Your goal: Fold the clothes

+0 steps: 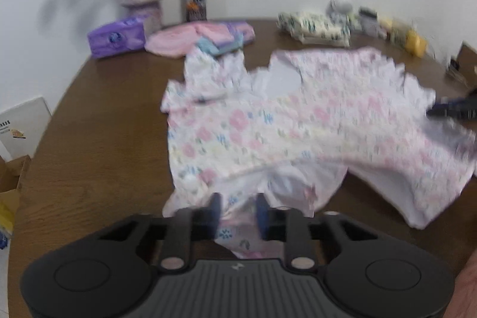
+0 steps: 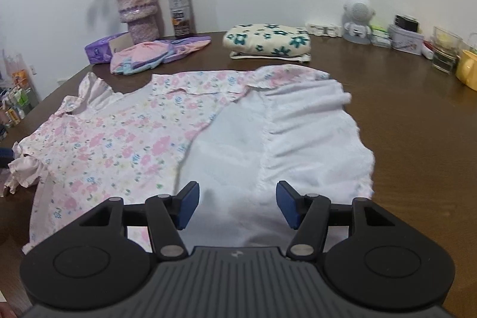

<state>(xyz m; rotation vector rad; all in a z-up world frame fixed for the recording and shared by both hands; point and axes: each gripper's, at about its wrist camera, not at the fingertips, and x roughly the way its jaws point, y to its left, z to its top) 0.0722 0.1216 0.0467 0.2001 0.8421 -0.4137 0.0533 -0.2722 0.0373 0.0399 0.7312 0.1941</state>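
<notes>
The dress fills the middle of the right wrist frame, spread on the table. Its floral side faces up on the left; on the right its white lining shows, as though one side has been turned over onto the body. That reads to me as a fold in hand, though the pictures alone cannot settle how far along it is.

In the left wrist frame the dress lies across the centre, blurred. Your left gripper at the bottom centre is clenched on a bunch of its fabric, which rises between the blue pads. Held that way, the cloth can be carried over without slipping, I judge.

Your right gripper at the bottom of its frame stands released, fingers wide apart, low over the white part and gripping nothing. It may be there to steady or smooth the cloth; whether it touches, I cannot tell.

Beyond the dress, in the upper middle of the right frame, a folded cloth with teal flowers sits squared off. A pink pile lies at upper left beside a purple pack, likely set back to keep the working space free. A vase and a bottle stand against the wall; a yellow cup and small clutter line the upper right edge.
</notes>
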